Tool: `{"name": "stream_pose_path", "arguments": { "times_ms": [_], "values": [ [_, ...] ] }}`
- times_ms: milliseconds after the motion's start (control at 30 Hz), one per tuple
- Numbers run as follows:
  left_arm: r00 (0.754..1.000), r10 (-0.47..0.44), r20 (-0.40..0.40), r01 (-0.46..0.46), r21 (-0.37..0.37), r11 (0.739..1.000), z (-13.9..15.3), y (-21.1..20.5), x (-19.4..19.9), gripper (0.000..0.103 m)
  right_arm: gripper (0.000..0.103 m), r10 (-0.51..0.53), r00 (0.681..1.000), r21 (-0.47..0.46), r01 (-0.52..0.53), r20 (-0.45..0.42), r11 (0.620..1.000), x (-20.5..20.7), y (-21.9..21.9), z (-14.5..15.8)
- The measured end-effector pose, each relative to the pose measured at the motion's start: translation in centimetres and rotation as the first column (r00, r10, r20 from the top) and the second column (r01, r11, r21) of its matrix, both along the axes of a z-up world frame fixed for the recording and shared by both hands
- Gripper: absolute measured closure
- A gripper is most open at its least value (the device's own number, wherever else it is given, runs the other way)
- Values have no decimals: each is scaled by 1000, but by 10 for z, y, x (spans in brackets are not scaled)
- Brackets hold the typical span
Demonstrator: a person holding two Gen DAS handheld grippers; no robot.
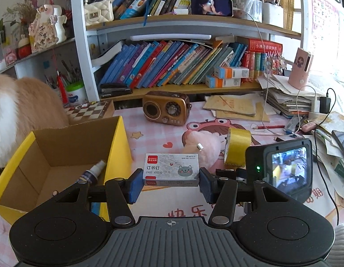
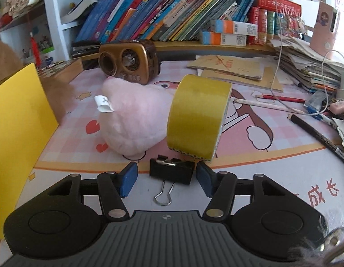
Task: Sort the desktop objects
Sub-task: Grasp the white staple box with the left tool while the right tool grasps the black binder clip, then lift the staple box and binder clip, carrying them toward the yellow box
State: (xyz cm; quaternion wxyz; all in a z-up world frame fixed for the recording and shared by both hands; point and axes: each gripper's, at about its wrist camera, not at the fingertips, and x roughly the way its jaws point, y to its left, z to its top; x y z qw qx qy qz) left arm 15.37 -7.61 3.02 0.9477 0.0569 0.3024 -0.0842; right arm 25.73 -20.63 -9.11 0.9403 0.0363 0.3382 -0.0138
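My left gripper [image 1: 170,183] is shut on a white staples box [image 1: 171,169] with a red label and a cat drawing, held just right of the yellow cardboard box [image 1: 118,146]. A small spray bottle [image 1: 91,171] lies inside that box. My right gripper [image 2: 166,179] is open with a black binder clip [image 2: 170,170] lying on the mat between its blue pads, not touching them. A yellow tape roll [image 2: 197,115] stands on edge just behind the clip, next to a pink plush toy [image 2: 134,115]. The right gripper's camera unit [image 1: 283,169] shows in the left wrist view.
A brown retro radio [image 2: 129,60] stands at the back of the pink desk mat [image 2: 272,155]. Pencils and pens [image 2: 281,99], cables and a paper stack [image 2: 305,66] crowd the right side. A chessboard box [image 1: 89,110] sits behind the yellow box. Bookshelves rise behind. Orange fur [image 1: 7,115] is at the left.
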Motion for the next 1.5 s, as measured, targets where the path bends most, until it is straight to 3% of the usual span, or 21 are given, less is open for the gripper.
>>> {"name": "stream_pose_path", "arguments": {
  "times_ms": [133,367,867,1233,1500],
  "values": [
    [1000,-10,-4,10,-6,1000,-1,0,-3,51,62,32,999,5,-32,-11,999,-4,-7,3],
    [999,-35,-12,35,-26,999,-6,-6,-12,51,62,130,991,-12,-130,32,991,-48,-22,23],
    [997,-44,-63,39,-84,996,-18,-14,-51,51,62,206,978,28,-206,14,978,-130,-69,70],
    [994,-65,-93,56,-98,994,-21,-12,-84,51,62,262,965,33,-261,-12,965,-170,-64,80],
    [989,-109,-104,99,-90,991,-19,1,-99,51,62,248,969,37,-247,-23,968,-194,-50,82]
  ]
}}
